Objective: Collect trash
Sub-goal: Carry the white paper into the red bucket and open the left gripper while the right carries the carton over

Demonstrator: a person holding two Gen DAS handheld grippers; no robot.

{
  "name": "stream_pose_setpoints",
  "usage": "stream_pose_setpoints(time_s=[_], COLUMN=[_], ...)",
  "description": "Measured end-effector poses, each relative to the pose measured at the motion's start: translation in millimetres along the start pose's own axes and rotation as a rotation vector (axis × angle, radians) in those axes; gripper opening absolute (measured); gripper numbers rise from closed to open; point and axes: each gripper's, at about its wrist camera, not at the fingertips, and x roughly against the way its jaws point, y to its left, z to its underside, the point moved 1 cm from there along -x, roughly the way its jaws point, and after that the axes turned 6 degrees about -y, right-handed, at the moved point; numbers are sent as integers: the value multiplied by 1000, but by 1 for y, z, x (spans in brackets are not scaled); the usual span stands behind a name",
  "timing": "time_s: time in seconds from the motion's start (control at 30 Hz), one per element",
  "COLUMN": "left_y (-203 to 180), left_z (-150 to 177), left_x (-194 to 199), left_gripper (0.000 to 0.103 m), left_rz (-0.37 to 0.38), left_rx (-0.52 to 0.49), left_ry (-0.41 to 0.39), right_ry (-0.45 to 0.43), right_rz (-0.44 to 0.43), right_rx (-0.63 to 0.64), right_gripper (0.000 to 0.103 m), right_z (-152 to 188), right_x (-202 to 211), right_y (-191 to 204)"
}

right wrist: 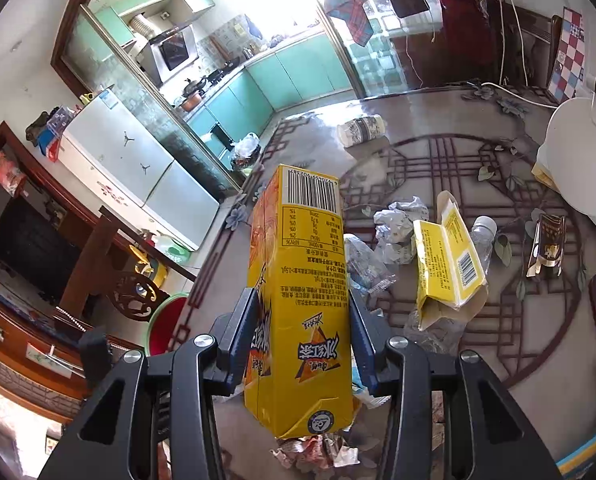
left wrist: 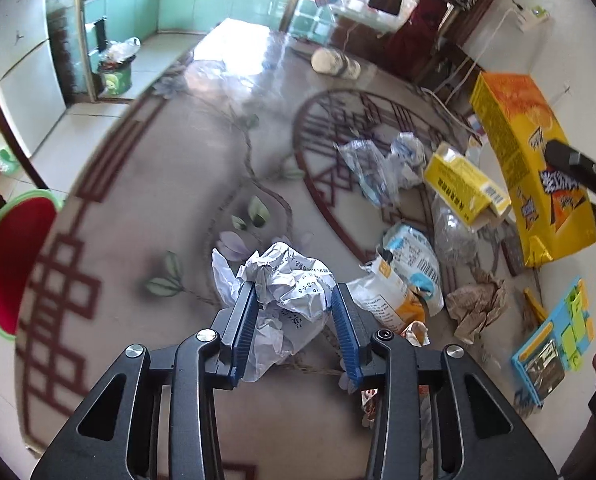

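Note:
My left gripper [left wrist: 293, 292] is shut on a crumpled white paper ball [left wrist: 293, 280] and holds it above the patterned table [left wrist: 157, 208]. My right gripper [right wrist: 302, 300] is shut on a tall yellow drink carton [right wrist: 298, 280], held upright above the table; the carton also shows in the left wrist view [left wrist: 530, 168]. A red bin with a green rim [left wrist: 13, 264] sits at the table's left edge, also in the right wrist view [right wrist: 169, 320].
Loose trash lies on the table: a small open yellow box [left wrist: 466, 184], clear wrappers [left wrist: 370, 168], a snack bag [left wrist: 402, 280], brown crumpled paper [left wrist: 478, 304], a plastic bottle [right wrist: 482, 236], a paper cup [right wrist: 362, 128]. A white kettle [right wrist: 578, 148] stands at the right.

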Motion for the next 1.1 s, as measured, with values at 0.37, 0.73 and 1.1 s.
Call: stream_pose_setpoints(time_s=[0.37, 0.73, 1.1], left_y=[52, 162, 284], left_z=[-41, -64, -54], left_x=[58, 88, 106], left_gripper=[37, 37, 37], left_rz=[-59, -140, -296], left_rx=[21, 63, 183], left_ry=[-170, -212, -222], right_ry=[-69, -66, 84], right_rz=[28, 76, -31], right_rx=[28, 104, 257], right_gripper=[42, 42, 42], right_z=[1, 16, 52], right_x=[5, -41, -156], right_y=[55, 171, 292])
